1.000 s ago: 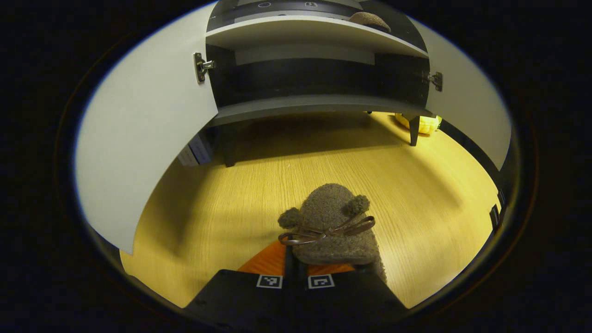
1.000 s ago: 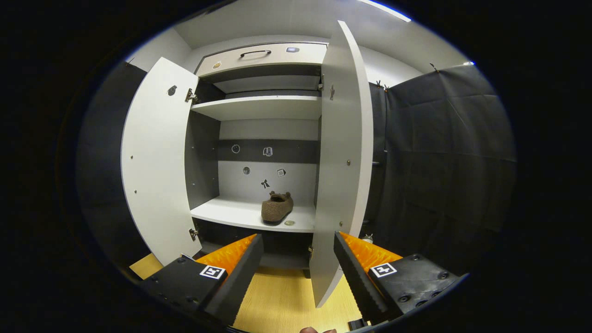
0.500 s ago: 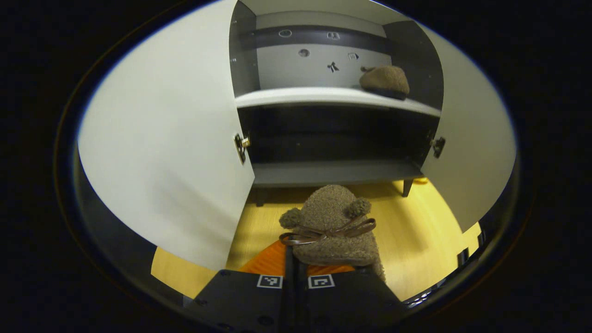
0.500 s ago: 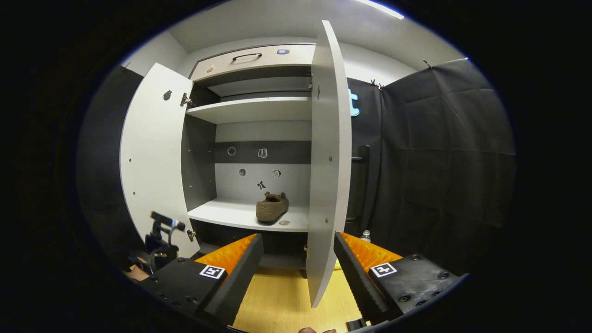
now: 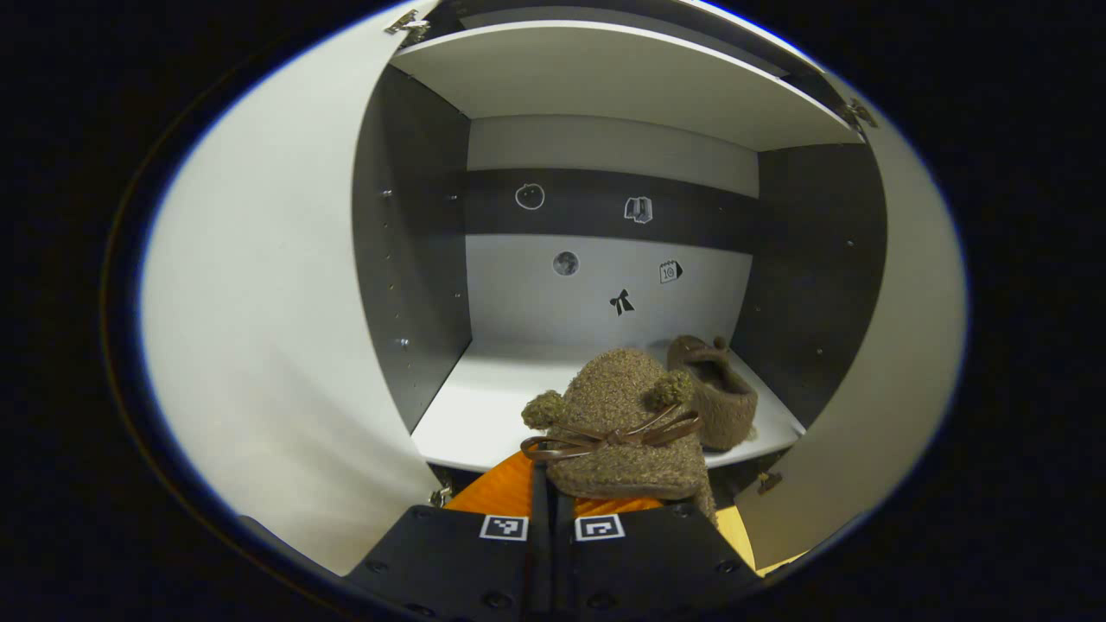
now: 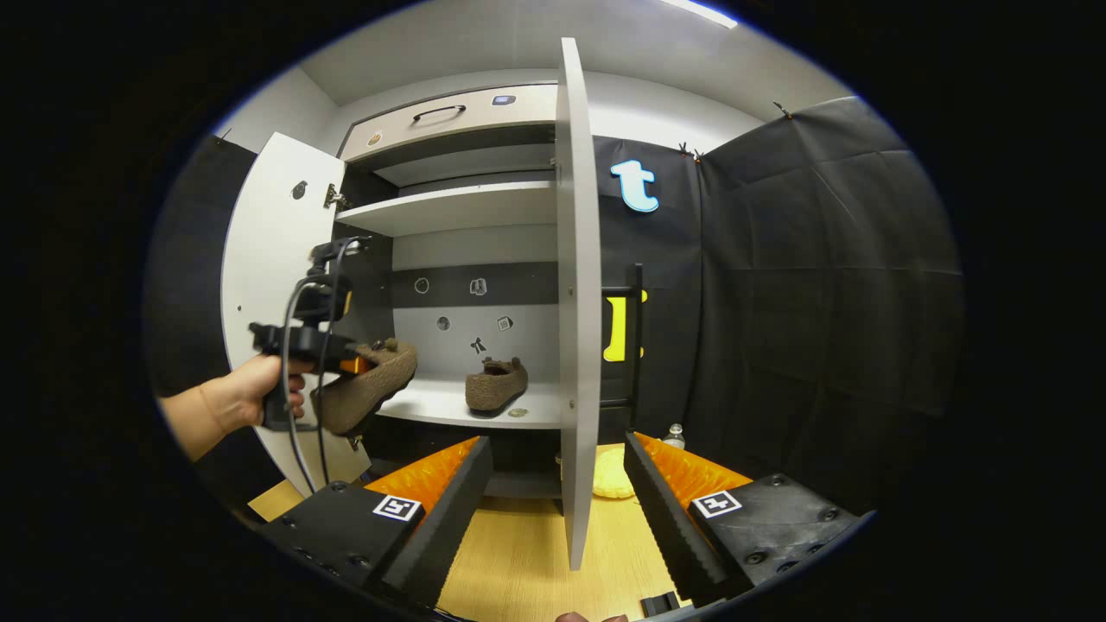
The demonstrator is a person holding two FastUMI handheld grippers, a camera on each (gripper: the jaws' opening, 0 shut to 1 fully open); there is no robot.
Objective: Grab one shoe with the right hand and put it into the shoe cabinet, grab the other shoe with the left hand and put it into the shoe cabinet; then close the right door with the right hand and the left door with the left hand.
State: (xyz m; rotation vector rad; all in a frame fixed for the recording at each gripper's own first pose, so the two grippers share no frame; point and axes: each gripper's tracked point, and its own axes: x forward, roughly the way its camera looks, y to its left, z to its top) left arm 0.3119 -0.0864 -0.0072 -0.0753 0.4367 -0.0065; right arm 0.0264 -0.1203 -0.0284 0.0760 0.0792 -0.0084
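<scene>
Left gripper [image 5: 553,505] jaws clamped on fuzzy slipper [image 5: 618,423], held at shelf [image 5: 484,415] height for placement beside 1st slipper [image 5: 717,393]. Right gripper [image 6: 557,501] jaws apart, empty, near right door [image 6: 577,302] for closing.

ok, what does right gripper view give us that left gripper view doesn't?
Right gripper view adds: the hand carrying the left gripper, the top drawer, the right door edge-on, and the right gripper with jaws open. Left gripper view adds: the bow on the held shoe, close up. Shared: held shoe, second shoe on the shelf, back-panel stickers.
</scene>
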